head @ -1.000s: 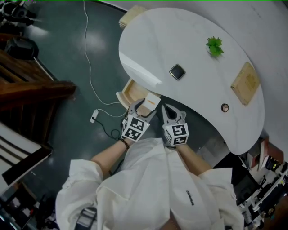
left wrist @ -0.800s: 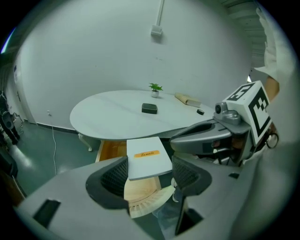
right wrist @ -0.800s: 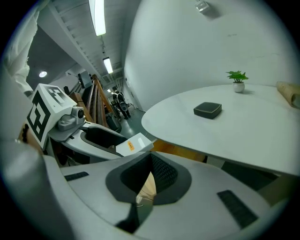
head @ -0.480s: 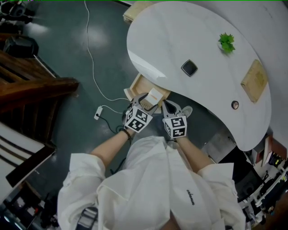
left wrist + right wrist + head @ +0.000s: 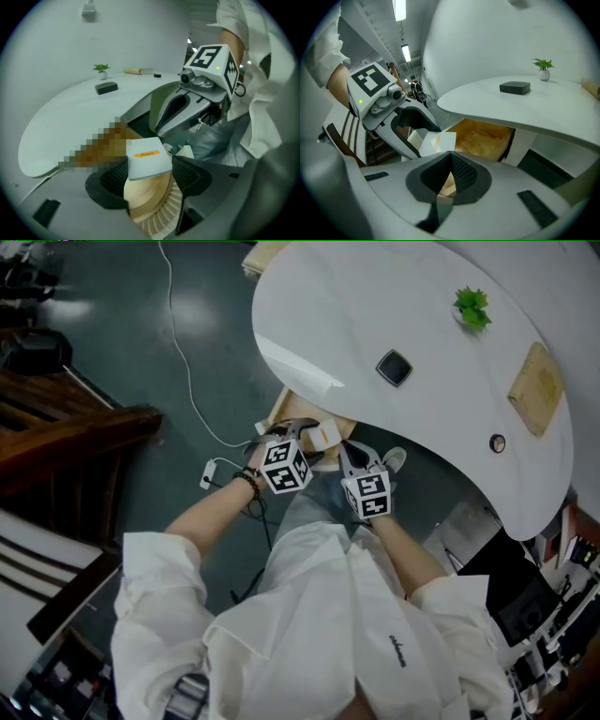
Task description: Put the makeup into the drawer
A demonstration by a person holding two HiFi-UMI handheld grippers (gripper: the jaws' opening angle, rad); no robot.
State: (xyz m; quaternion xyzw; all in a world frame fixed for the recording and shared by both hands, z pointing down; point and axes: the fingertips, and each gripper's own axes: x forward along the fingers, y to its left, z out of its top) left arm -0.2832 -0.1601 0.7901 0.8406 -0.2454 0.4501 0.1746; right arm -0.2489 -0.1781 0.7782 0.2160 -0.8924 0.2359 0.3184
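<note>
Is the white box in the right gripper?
No, the white box sits clamped in the left gripper, while the right gripper has its jaws together on nothing.

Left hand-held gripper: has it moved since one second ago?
Yes. The left hand-held gripper, shut on the white box, has come closer to the open drawer.

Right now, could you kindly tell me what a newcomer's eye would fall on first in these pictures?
First, the white box with an orange label, clamped in the left tool at the open wooden drawer under the edge of the curved white table. Beside it, the right tool is shut and empty. A small green plant stands out at the table's far side.
</note>
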